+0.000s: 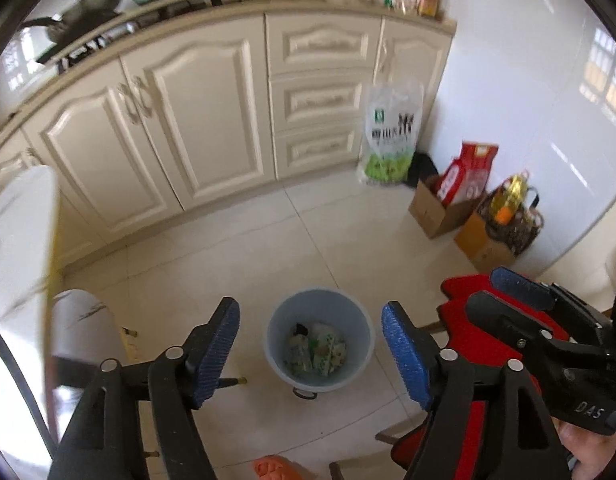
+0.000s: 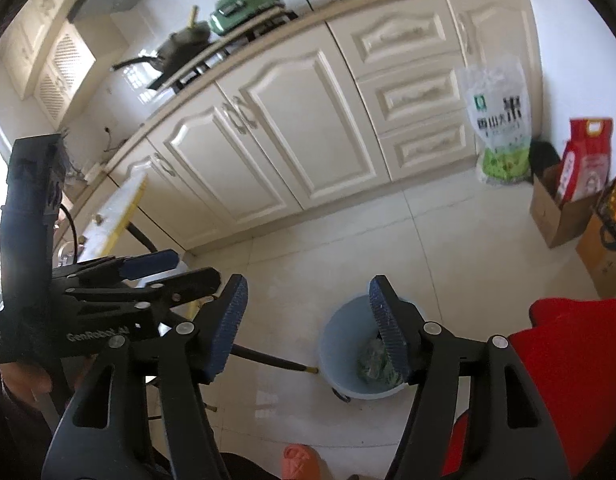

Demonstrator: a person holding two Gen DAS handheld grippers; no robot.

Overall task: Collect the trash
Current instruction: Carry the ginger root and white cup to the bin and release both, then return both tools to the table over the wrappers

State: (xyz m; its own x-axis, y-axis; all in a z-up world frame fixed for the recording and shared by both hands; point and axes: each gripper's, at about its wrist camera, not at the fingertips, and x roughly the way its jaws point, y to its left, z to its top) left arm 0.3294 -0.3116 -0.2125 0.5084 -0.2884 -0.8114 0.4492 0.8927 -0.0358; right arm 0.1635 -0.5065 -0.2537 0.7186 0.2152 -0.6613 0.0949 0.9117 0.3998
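A pale blue trash bin (image 1: 282,320) stands on the tiled floor below both grippers, with green-and-white wrappers (image 1: 320,354) and a bottle inside. In the left wrist view my left gripper (image 1: 310,354) is open and empty, its blue pads wide apart above the bin. My right gripper (image 1: 504,292) shows at the right of that view. In the right wrist view the right gripper (image 2: 308,328) is open and empty, and its right pad hides part of the bin (image 2: 340,340). The left gripper (image 2: 176,270) shows at the left there.
Cream kitchen cabinets (image 1: 196,120) run along the back. A rice bag (image 1: 390,136), cardboard boxes (image 1: 440,208) and an oil bottle (image 1: 508,200) stand by the right wall. A red chair seat (image 1: 468,320) is at the right, a white table edge (image 1: 20,232) at the left.
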